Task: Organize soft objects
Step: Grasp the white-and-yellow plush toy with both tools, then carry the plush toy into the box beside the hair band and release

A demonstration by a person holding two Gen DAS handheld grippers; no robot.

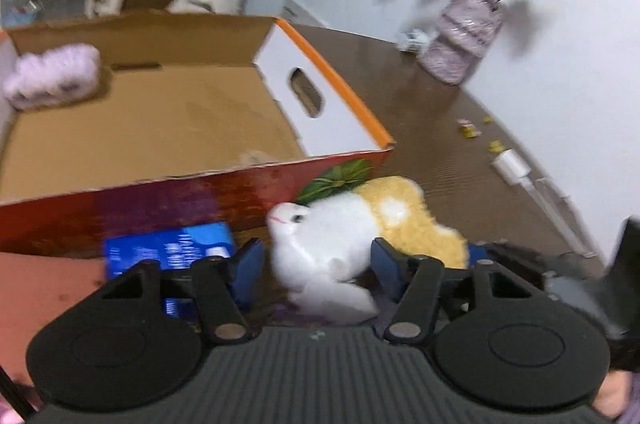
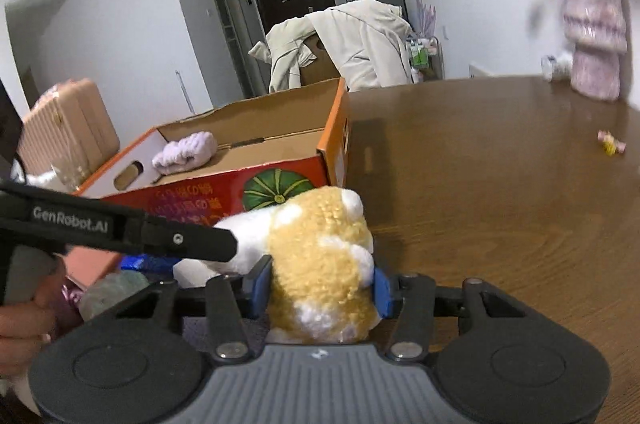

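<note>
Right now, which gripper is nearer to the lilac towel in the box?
Left. The left gripper straddles the plush's white end beside the box; the right gripper holds its yellow end, farther from the lilac towel.

The right hand-held gripper (image 2: 320,290) pinches a yellow-and-white plush toy (image 2: 320,264) on the brown surface (image 2: 500,203); an open cardboard box (image 2: 248,175) sits at eleven o'clock.

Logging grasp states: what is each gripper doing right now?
Left gripper: jaws around the plush toy's white end; contact unclear.
Right gripper: closed on its yellow end.
</note>
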